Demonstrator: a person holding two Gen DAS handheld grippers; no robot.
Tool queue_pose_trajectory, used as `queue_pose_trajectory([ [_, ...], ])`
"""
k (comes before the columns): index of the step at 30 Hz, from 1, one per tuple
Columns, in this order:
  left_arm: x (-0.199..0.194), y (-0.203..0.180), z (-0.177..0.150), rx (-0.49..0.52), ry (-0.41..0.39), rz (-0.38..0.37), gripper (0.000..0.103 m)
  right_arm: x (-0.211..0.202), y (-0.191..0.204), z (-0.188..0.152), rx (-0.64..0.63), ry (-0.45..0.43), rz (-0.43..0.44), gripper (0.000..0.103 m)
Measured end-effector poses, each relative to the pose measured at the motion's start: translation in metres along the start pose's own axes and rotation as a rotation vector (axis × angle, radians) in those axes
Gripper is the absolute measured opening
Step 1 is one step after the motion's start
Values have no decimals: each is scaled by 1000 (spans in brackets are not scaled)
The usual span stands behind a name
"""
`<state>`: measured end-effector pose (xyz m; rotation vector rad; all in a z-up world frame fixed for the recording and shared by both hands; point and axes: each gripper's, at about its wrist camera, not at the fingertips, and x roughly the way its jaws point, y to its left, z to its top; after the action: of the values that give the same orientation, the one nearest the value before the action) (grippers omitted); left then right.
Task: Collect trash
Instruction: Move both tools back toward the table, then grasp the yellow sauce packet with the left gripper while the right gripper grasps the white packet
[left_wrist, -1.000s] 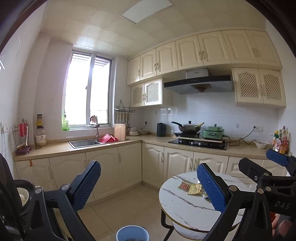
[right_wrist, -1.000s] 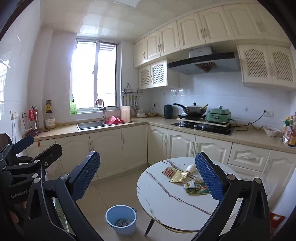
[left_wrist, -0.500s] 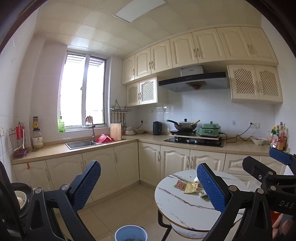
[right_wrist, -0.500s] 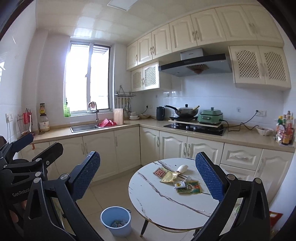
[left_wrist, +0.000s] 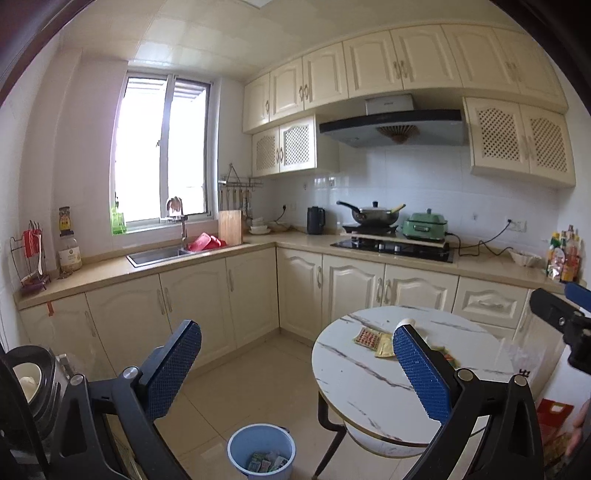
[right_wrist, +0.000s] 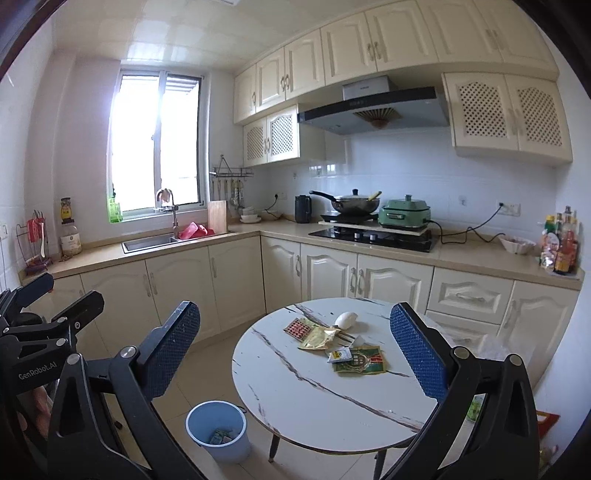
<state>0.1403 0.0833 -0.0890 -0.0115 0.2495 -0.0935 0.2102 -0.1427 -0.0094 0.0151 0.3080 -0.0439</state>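
Kitchen, cream cabinets, window upper left of frame. Lower left: blue bin on the floor, wrappers inside. Centre: round marble desk bearing red-dotted packet, gold sachet, white egg-shaped item, green wrapper. Left hand-held gripper and right hand-held gripper: both spread wide, holding nothing, above the floor and desk.
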Motion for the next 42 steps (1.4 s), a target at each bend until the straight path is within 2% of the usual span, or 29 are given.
queue_pose_trajectory([
  [7,76,-15,5,7,153,-10,102,75,-60,-30,40,151,-51,103],
  [14,160,-45,21,37,285,-71,102,177,-109,-79,54,359,-88,103],
  [21,251,-60,30,28,395,-128,102,290,-106,-111,-4,533,0,103],
  [25,297,-57,34,35,430,-129,102,350,-101,-126,-60,613,30,103],
  [28,324,-55,33,42,445,-139,102,380,-102,-136,-77,650,43,101],
  [30,340,-57,33,50,454,-138,102,392,-104,-141,-89,664,56,94],
  [34,368,-67,31,59,468,-159,102,400,-112,-147,-96,672,70,64],
  [36,381,-77,30,72,476,-172,102,397,-116,-146,-108,668,87,58],
  [37,387,-83,29,79,479,-177,102,397,-121,-144,-99,664,104,50],
  [40,407,-101,26,89,500,-226,102,393,-131,-144,-98,652,136,42],
  [41,413,-106,26,86,506,-244,102,391,-135,-142,-91,638,160,16],
  [42,423,-112,25,83,518,-266,102,388,-137,-140,-85,624,167,9],
])
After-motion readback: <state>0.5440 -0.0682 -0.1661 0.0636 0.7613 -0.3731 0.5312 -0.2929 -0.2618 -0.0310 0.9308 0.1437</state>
